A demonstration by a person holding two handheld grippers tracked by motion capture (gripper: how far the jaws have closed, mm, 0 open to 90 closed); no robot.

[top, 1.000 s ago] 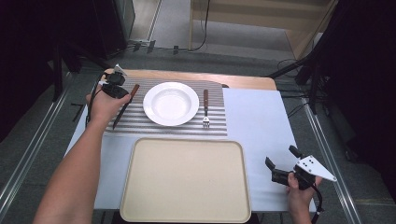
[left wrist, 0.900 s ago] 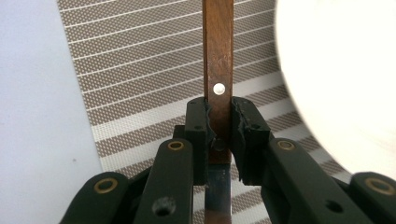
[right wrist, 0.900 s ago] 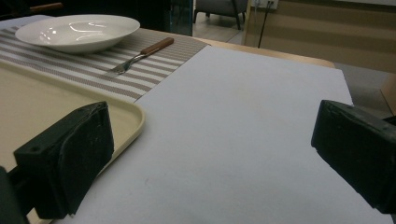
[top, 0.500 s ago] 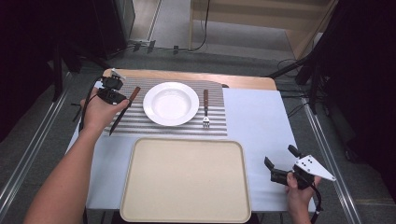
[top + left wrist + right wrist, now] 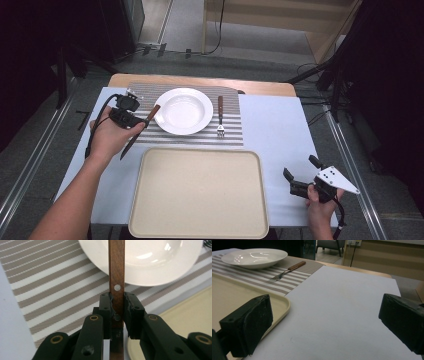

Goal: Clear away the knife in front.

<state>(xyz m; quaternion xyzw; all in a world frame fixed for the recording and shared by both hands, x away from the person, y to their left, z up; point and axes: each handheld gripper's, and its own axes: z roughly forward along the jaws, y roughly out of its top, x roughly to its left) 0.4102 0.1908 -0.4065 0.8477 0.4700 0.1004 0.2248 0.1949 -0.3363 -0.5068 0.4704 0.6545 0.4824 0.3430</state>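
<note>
So the left gripper (image 5: pixel 131 119) has its 2 jaws clamped tight on the wooden handle of a knife (image 5: pixel 140 130), gripping it right around the rivets, which you can see up close in the left gripper view (image 5: pixel 117 307). The knife (image 5: pixel 116 277) is lifted off the table, sitting at the left edge of the striped placemat (image 5: pixel 230 130), with the handle end pointing toward the white plate (image 5: pixel 183 111) and the dark blade angled down toward the near-left corner of the beige tray (image 5: pixel 200 195).

The plate is just beside the knife, its rim passing under the handle in the left gripper view (image 5: pixel 155 262). On the other side of the plate there's a fork (image 5: pixel 220 116) lying on the placemat, tines toward the tray. The tray is bare and sits right in front of the placemat, nothing between it and the knife.

The right gripper (image 5: pixel 302 175) is well apart from all this, held at the right side of the pale blue table cover (image 5: pixel 280 130), jaws spread wide with nothing in them. In its own view the fork (image 5: pixel 288 270), plate (image 5: pixel 254 257) and tray corner (image 5: pixel 279 302) show off to the left.
</note>
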